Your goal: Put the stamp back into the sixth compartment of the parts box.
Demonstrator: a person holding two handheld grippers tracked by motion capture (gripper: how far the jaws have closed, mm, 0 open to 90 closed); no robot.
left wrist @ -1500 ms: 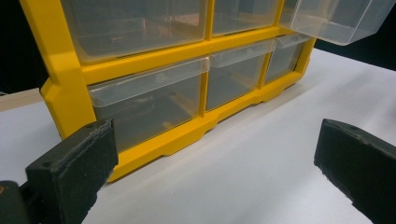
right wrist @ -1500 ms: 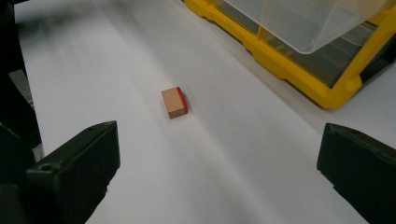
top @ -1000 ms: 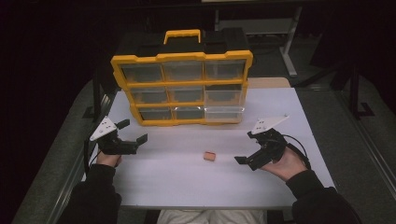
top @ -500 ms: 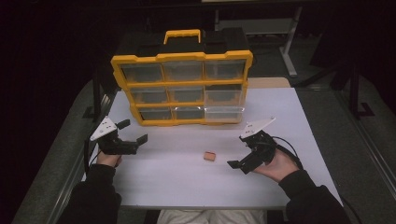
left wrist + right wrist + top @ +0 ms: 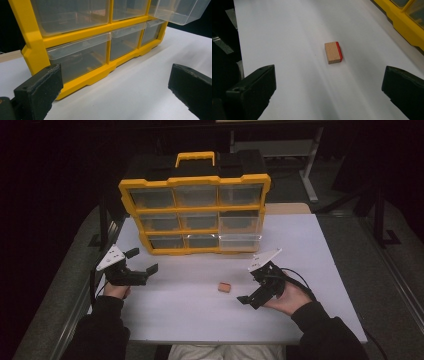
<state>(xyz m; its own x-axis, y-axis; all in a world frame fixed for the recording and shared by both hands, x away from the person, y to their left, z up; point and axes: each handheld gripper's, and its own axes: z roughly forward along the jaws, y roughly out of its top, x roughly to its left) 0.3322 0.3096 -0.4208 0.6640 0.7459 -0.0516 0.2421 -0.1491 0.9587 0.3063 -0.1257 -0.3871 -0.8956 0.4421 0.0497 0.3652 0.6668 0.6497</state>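
A small wooden block (image 5: 224,287) with one red side lies flat on the white table (image 5: 320,270); it is also in the right gripper view (image 5: 333,52). My right gripper (image 5: 248,287) sits just right of the block, pointing at it, open and empty (image 5: 328,83). The block lies ahead of the jaws, not between them. My left gripper (image 5: 143,260) hovers at the table's left, open and empty (image 5: 115,82), facing the lower left corner of a yellow drawer organizer (image 5: 195,215).
The organizer (image 5: 35,47) stands upright at the back of the table with clear drawers. One drawer at its right (image 5: 240,241) is pulled out a little, its front showing in the left gripper view (image 5: 180,11). Dark floor surrounds the table.
My right gripper has moved left toward the block and turned to face it. The left gripper and the block have stayed put.
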